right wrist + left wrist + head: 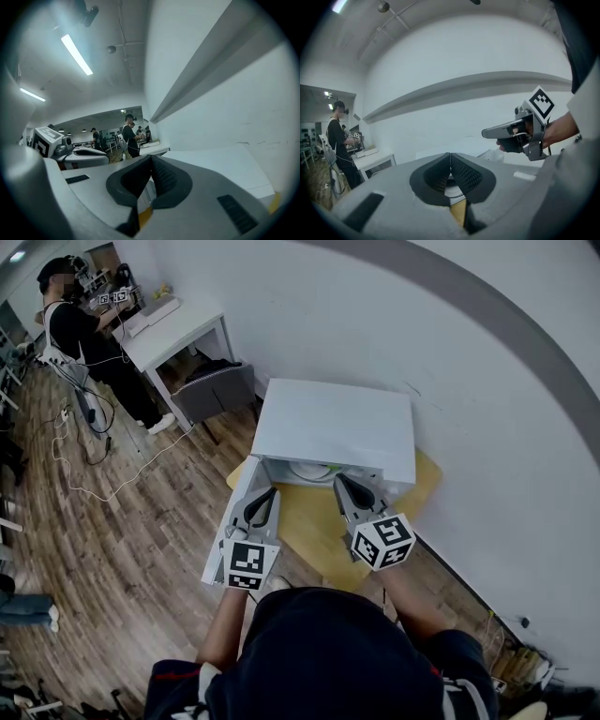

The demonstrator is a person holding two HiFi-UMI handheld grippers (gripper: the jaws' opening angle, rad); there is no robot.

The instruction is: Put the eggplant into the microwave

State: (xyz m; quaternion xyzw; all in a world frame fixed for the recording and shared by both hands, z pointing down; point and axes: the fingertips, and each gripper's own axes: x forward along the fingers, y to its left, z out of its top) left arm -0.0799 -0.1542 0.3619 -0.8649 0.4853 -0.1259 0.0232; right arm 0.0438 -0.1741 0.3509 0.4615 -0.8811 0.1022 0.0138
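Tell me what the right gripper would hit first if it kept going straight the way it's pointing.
Most likely the microwave: the shut right gripper aims at its open front, near the plate inside. Height is hard to judge, so it might skim the top instead.

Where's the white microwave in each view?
Head view: white box-shaped microwave, centre, door open.
Left gripper view: thin strip of its top, low centre.
Right gripper view: its flat top, lower right.
Shared landmark: grey wall stripe.
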